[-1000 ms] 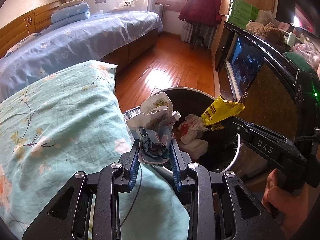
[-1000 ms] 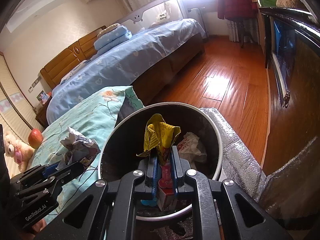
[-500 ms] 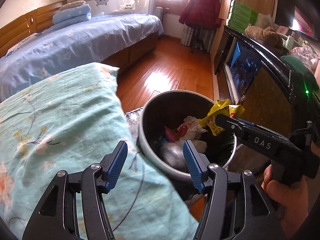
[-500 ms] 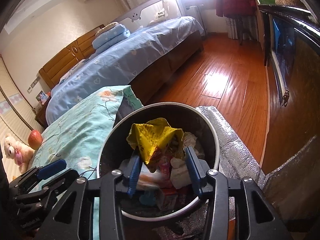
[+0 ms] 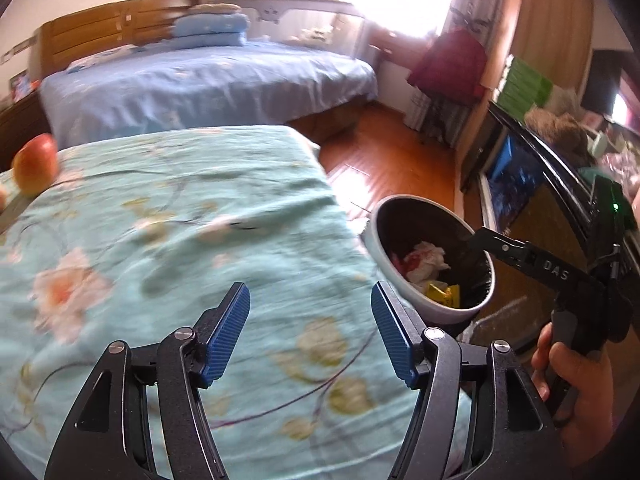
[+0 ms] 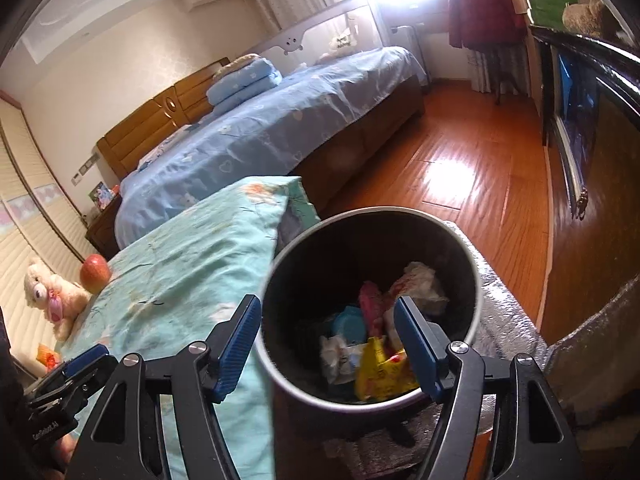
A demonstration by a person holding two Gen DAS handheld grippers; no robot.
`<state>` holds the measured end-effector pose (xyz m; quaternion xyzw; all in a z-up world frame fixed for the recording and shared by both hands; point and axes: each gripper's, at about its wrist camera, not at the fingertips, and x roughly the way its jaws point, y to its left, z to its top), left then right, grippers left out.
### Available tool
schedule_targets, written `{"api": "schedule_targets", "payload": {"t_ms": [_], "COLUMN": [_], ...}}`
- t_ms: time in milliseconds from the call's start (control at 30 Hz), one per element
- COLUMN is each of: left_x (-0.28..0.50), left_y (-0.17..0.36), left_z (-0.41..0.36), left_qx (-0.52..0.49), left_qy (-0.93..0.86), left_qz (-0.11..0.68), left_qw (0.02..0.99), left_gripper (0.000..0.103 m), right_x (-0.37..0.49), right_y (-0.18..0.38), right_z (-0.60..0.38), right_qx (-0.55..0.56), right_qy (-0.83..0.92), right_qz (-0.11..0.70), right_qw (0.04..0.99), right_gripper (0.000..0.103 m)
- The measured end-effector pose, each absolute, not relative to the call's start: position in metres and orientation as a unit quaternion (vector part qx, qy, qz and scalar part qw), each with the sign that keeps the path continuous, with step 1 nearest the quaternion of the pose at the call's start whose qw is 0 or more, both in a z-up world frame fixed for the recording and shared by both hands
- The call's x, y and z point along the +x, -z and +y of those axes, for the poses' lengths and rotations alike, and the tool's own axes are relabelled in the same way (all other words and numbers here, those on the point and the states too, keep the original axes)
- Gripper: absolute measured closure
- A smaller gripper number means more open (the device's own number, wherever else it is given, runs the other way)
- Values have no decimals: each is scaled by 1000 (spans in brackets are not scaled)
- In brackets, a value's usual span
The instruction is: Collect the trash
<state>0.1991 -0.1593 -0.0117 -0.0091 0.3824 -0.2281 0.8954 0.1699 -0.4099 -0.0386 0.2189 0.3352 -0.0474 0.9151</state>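
Left wrist view: the left gripper (image 5: pixel 311 330) is seen released, nothing between its blue pads, above the turquoise floral quilt (image 5: pixel 168 236); its jaws have just been opening. The round grey-rimmed black waste bin (image 5: pixel 434 307) stands just beside the quilt's edge, upright, mouth upward, long axis vertical — crumpled white paper and a yellow wrapper (image 5: pixel 442 294) lie inside. Right wrist view: the right gripper (image 6: pixel 332 354) hangs over the bin (image 6: pixel 276 264) mouth, jaws just opened and empty; the yellow wrapper (image 6: pixel 374 370) lies crumpled in the bin, with no clear pointing direction. The step is judged best finished by lifting clear without catching the rim — then the quilt should be searched for remaining trash.
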Motion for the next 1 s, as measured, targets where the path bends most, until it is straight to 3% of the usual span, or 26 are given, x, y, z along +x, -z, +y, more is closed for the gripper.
{"api": "schedule_targets", "payload": {"t_ms": [633, 733, 800, 1000], "left_x": [146, 136, 127, 120], "left_y": [-18, -26, -26, -12], "left_z": [-62, -55, -52, -44], "left_qx": [-31, -27, -17, -4], "left_qy": [128, 111, 84, 46], "left_qz": [295, 267, 240, 223], "left_qw": [946, 957, 967, 974], "left_gripper": [38, 22, 2, 0], "right_x": [143, 136, 131, 130], "right_y": [-24, -32, -34, -19], "right_z": [-300, -291, -286, -269], "right_qx": [166, 152, 142, 104], "right_qy": [-40, -39, -35, -18], "right_qz": [252, 229, 213, 199], "right_qw": [952, 961, 966, 974], "right_gripper": [14, 2, 0, 0]}}
